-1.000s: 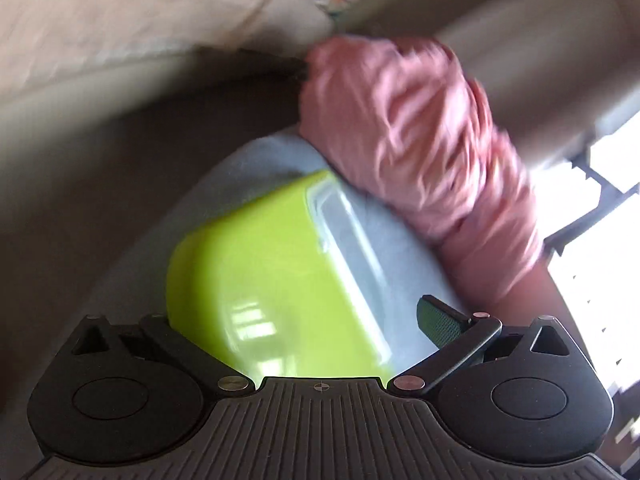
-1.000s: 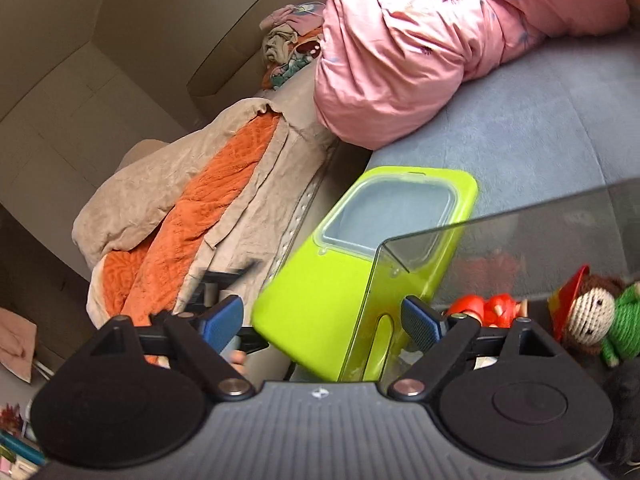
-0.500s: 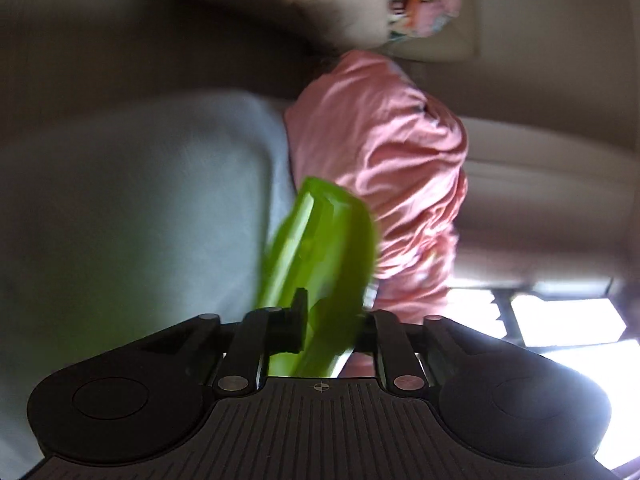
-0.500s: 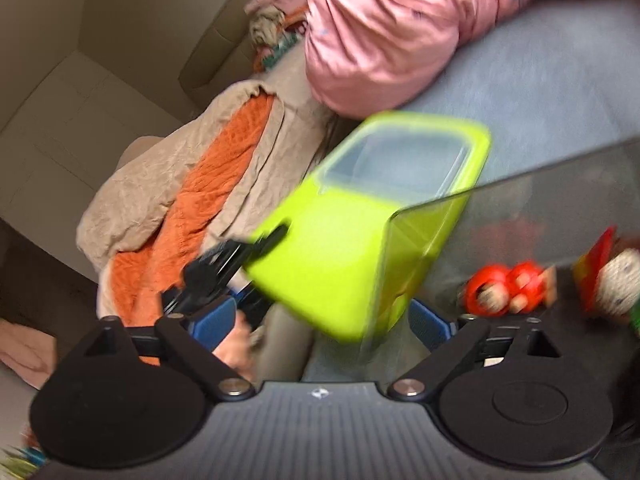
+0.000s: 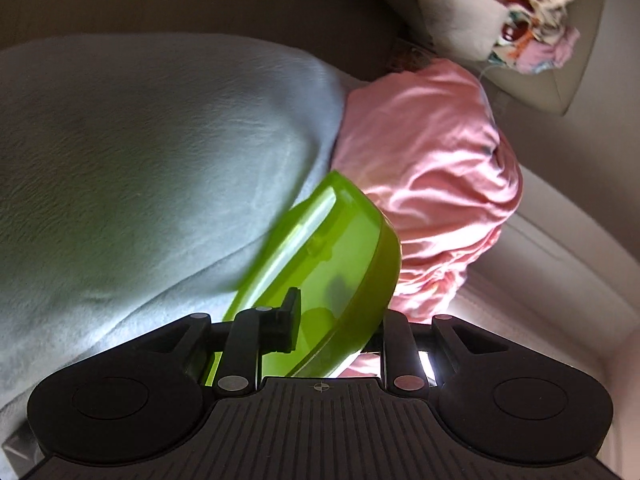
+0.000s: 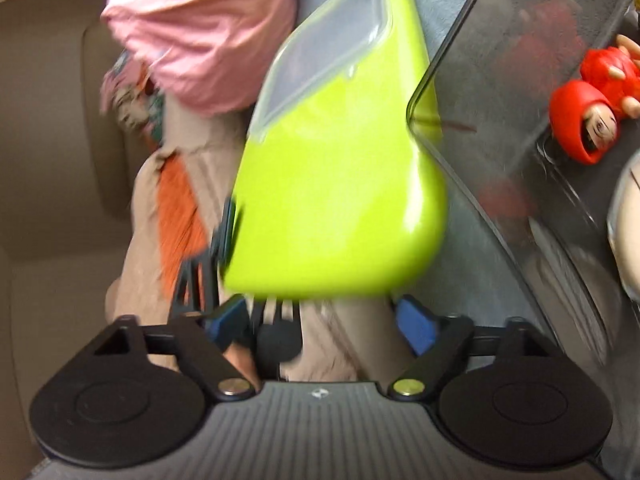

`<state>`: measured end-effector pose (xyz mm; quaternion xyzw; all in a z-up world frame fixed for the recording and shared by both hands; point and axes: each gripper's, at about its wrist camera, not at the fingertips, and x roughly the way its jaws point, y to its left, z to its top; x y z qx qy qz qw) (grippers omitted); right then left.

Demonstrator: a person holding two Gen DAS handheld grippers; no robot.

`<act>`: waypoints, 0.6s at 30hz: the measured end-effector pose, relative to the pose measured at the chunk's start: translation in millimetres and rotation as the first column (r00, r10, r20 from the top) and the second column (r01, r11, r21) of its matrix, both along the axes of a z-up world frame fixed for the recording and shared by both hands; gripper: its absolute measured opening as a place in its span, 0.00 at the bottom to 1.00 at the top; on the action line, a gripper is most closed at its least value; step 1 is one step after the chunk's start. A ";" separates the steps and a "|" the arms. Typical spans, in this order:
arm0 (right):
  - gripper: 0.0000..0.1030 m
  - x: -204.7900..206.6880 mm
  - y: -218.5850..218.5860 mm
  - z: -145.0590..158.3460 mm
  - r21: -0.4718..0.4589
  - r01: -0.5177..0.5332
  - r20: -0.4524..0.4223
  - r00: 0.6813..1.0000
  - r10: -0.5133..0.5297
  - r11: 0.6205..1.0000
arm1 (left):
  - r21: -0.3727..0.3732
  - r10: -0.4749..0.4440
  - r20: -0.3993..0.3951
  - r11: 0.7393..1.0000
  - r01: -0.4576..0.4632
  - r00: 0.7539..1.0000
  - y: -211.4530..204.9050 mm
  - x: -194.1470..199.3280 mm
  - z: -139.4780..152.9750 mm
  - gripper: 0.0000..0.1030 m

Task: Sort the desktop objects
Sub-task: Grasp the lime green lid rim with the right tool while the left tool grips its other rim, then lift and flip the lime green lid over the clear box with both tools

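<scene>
The fingers (image 5: 280, 320) of the left gripper (image 5: 332, 320) are closed on the near end of a lime-green box (image 5: 328, 256); one finger is seen pressed against the box's translucent wall, and the other is hidden behind the box. From the left wrist view the box extends from the grip toward 12 o'clock, tilted on edge, with its rim toward 10 o'clock. Nothing can be made out inside it. A grey-blue cushion (image 5: 152, 168) fills the field at 9 to 11 o'clock, and a pink cloth bundle (image 5: 432, 168) lies at 1 o'clock, just behind the box.

The fingers (image 6: 416, 324) of the right gripper (image 6: 320, 324) are held apart, with nothing between them. In the right wrist view the lime-green box (image 6: 340, 200) is held just beyond the fingertips, toward 12 o'clock, its underside and a clear panel facing the camera; the view is blurred. The left gripper (image 6: 208, 276) is seen at the box's lower left edge, at 10 o'clock. A glass bench (image 6: 520, 128) runs from 1 to 4 o'clock, its edge overlapping the box's right side in the view. Red figurines (image 6: 592, 108) stand on the bench at 2 o'clock. The pink cloth bundle (image 6: 200, 32) lies at 11 o'clock.
</scene>
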<state>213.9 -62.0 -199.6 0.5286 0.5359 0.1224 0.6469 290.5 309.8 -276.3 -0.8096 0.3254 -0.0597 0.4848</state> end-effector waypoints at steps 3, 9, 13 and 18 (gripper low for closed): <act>0.81 14.0 13.9 -15.8 0.016 0.057 -0.069 0.996 -0.056 0.998 | -0.067 0.038 0.013 0.997 -0.037 0.999 5.9 -6.3 -17.8 0.24; 0.39 19.1 31.9 -8.1 -0.057 -0.003 0.089 0.996 0.008 0.998 | -0.044 0.055 0.079 0.998 -0.051 0.995 10.5 -16.4 -22.5 0.51; 0.25 20.6 43.7 26.8 -0.215 -0.078 0.291 0.946 0.140 0.973 | 0.052 0.039 0.113 0.998 -0.045 0.993 -7.5 -10.4 -8.9 0.87; 0.21 42.7 31.5 47.9 -0.279 -0.095 0.335 0.923 0.190 0.955 | 0.155 0.034 0.152 0.986 -0.057 0.988 -34.1 -1.5 6.2 0.86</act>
